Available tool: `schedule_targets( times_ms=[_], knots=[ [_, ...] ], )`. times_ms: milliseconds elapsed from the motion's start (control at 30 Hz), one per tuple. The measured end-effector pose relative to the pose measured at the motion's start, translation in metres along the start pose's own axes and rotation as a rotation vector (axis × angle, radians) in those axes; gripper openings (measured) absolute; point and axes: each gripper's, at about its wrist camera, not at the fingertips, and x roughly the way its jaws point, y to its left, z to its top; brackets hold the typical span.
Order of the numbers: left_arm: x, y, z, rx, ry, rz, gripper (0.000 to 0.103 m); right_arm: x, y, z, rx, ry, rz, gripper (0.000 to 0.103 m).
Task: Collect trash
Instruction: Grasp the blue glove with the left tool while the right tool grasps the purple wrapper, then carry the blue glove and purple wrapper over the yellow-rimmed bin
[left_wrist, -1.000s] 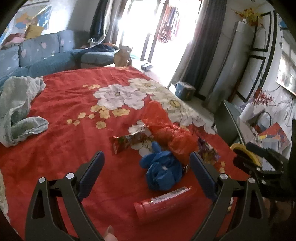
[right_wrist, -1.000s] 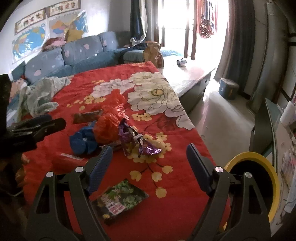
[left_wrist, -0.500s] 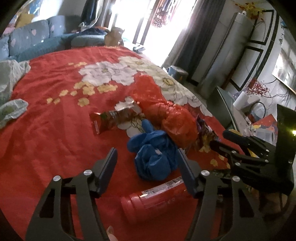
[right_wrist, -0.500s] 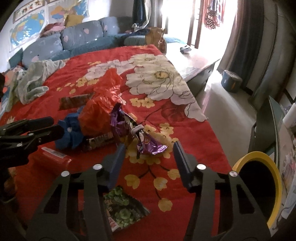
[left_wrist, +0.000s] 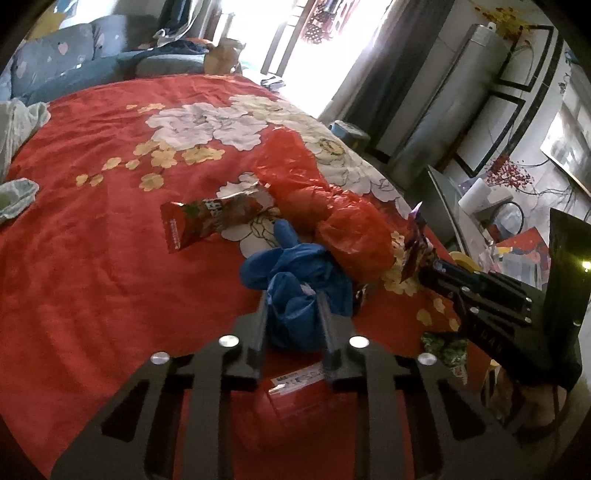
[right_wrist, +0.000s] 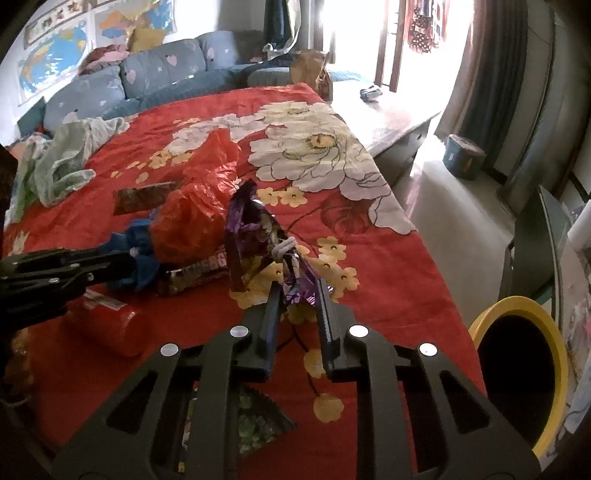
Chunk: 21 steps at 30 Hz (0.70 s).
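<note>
Left wrist view: left gripper (left_wrist: 291, 314) fingers pinch the blue bag (left_wrist: 295, 277) beside the red bag (left_wrist: 351, 236) (right gripper (right_wrist: 295, 306) fingers pinch the purple wrapper (right_wrist: 255, 229)).

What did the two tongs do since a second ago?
Both went forward and squeezed shut. The left tongs grabbed the crumpled blue plastic bag; the right tongs pinched the shiny purple foil wrapper. The orange plastic bag, red cylindrical can and yellow-rimmed bin stayed put.
</note>
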Motion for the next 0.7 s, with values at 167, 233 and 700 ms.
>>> schedule_targets(
  times_ms=[167, 233, 700],
  knots=[
    [-0.009, -0.003, 0.003, 0.009, -0.029, -0.004, 0.015, -0.006, -0.002, 0.0, 0.007, -0.013, 0.011, 0.009],
    [-0.013, -0.004, 0.005, 0.01, -0.042, -0.005, 0.015, -0.01, -0.003, 0.0, 0.01, -0.019, 0.014, 0.009],
    [-0.063, -0.012, 0.022, 0.032, -0.168, 0.001, 0.014, -0.036, -0.013, 0.0, 0.039, -0.069, 0.026, 0.009]
  ],
)
